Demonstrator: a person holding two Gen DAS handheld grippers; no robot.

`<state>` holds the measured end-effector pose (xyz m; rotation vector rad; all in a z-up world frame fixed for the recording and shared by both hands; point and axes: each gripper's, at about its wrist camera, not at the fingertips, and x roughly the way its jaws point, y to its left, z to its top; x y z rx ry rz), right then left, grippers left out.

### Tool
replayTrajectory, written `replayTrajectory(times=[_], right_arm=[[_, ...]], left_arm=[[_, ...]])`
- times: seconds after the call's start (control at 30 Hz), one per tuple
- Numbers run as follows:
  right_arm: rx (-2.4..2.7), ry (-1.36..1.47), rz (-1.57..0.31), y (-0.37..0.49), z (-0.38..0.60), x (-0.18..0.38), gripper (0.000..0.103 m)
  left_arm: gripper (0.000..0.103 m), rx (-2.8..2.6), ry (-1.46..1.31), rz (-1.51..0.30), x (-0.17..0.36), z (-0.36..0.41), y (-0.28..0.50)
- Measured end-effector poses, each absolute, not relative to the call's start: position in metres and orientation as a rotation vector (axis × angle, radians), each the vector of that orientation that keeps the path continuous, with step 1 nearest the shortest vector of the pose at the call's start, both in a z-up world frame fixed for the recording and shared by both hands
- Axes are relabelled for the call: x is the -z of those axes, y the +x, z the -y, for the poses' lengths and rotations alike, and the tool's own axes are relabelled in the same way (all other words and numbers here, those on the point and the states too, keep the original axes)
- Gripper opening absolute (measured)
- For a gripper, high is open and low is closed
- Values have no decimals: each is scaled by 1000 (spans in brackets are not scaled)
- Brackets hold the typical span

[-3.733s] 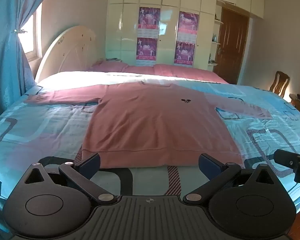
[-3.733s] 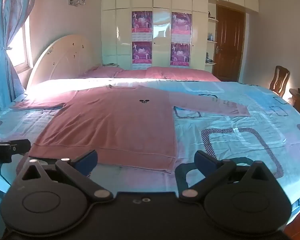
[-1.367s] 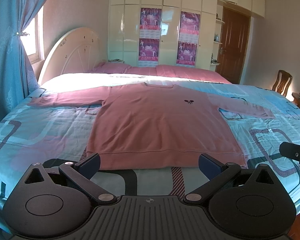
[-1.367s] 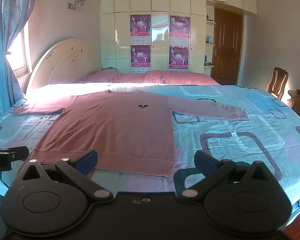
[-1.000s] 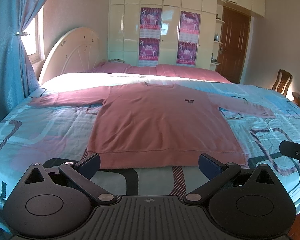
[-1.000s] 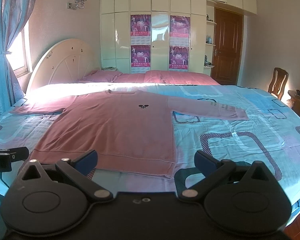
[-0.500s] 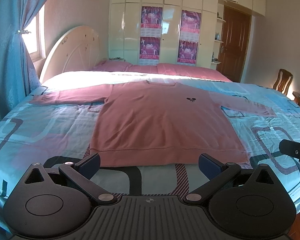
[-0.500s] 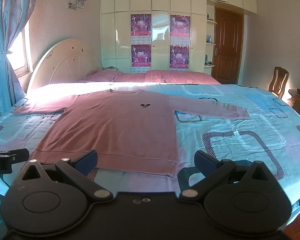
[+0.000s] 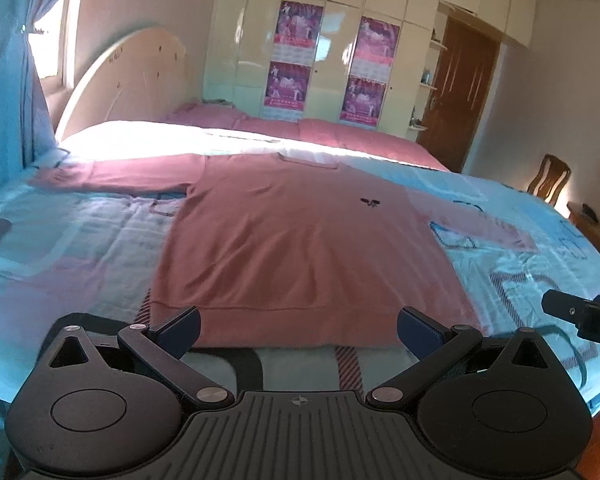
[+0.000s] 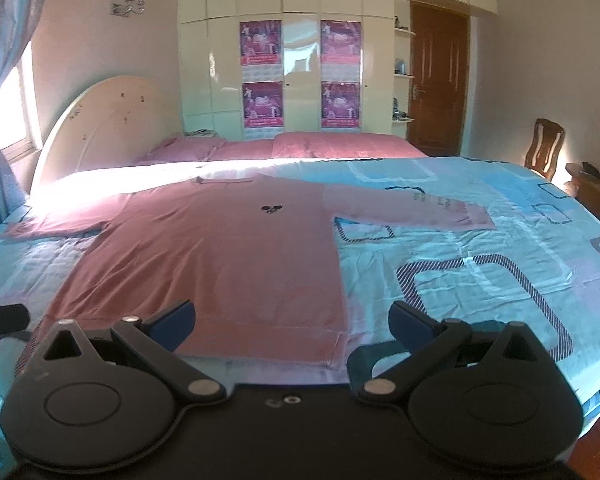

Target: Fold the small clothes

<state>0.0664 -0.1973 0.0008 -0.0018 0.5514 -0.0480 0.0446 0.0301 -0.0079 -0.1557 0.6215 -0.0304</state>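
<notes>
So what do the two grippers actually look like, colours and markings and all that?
The left gripper and right gripper match: black bodies, two round discs, silver pivot pins and dark blue finger pads. The left one has a ribbed plate with a small crosshair mark. No cables or sleeves show.

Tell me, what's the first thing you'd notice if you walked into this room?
The big pink sweater grabs the eye first: it lies flat in the middle of the bed with both sleeves stretched out to the sides. Under it, the bright blue bedspread with square patterns covers the whole bed. Close to the camera, the left tongs and right tongs are both wide open just before the sweater's bottom hem, holding nothing.
</notes>
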Motion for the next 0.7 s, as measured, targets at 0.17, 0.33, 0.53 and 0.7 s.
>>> replayTrajectory(times=[0.17,0.33,0.53,0.7], right_arm=[[78,26,-552,103,206,5,102],[94,68,-558,146,214,8,101],[170,79,-519,192,221,0,95],[216,82,-497,215,233,-8,93]], left_arm=[[103,46,-115,-620,14,-31,85],[103,58,-143,-599,18,-37,137],[103,101,-101,-601,14,-37,205],[103,127,-104,-601,15,-32,246]])
